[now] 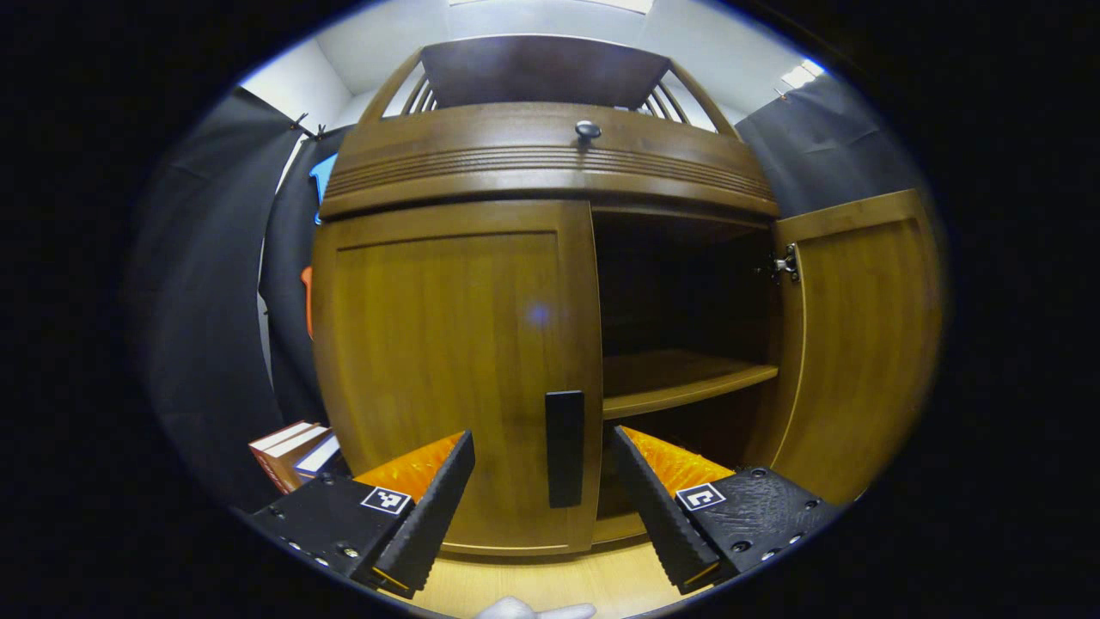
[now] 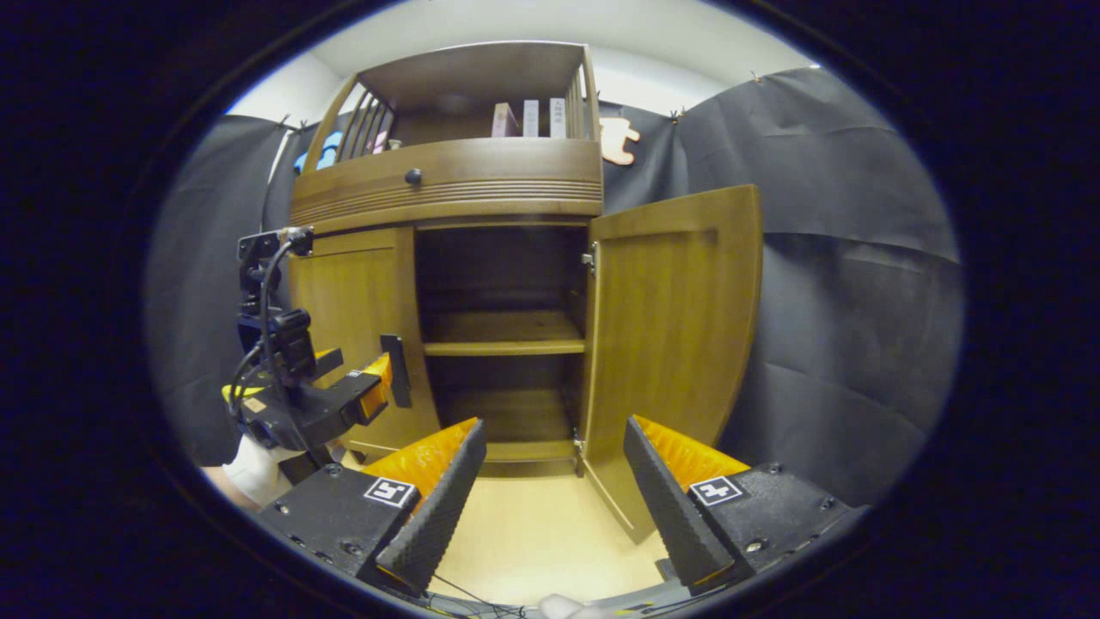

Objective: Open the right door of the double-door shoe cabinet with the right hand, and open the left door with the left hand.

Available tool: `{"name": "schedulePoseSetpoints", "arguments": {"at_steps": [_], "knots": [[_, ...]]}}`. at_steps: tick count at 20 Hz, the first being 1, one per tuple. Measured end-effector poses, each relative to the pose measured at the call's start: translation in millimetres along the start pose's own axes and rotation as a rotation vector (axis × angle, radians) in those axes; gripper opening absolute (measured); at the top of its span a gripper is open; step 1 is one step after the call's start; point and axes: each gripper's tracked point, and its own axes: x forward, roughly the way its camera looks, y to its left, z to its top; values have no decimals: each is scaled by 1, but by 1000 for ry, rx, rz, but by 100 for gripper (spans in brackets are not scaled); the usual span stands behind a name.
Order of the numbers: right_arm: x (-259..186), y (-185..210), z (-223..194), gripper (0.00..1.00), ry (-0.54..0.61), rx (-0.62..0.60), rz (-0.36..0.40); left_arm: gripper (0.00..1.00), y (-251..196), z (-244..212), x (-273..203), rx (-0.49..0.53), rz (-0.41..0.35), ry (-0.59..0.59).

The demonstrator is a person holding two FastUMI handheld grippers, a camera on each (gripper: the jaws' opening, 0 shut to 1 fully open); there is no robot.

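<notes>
Straight ahead of the left gripper (image 1: 543,477), held wide with nothing between its fingers, the closed left door (image 1: 455,370) and its handle (image 1: 565,449) are seen, while the right door (image 2: 670,344) is swung clear beyond the spread, empty right gripper (image 2: 554,468), leaving the shelf (image 2: 503,340) unobstructed.

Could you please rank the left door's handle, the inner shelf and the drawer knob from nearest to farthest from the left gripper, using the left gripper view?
From the left gripper:
1. Handle, just ahead between the fingers.
2. Shelf, inside the cabinet, to the right.
3. Knob, high on the drawer.
</notes>
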Motion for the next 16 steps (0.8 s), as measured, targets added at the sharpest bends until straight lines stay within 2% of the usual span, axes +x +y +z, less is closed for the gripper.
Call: {"name": "schedulePoseSetpoints", "arguments": {"at_steps": [5,8,10,11,12,13,14,15,16], "knots": [[9,-21,-4,100,21,8,-64,96,0,-24,39,9,9,44],[13,-23,-6,100,38,0,-76,96,2,-34,51,5,17,65],[15,-20,-6,100,45,-9,-75,90,6,-37,58,5,27,64],[16,-18,-9,100,52,-15,-71,77,9,-39,61,3,31,69],[16,-16,-11,100,58,-21,-69,83,6,-40,56,-17,20,70],[16,-15,-13,100,63,-26,-68,75,5,-39,58,-29,19,60],[15,-15,-13,100,65,-29,-68,83,3,-39,57,-36,2,62],[15,-15,-14,100,66,-28,-68,74,2,-38,58,-35,4,57],[15,-15,-14,100,67,-27,-69,65,-6,-40,63,-46,-32,62]]}}
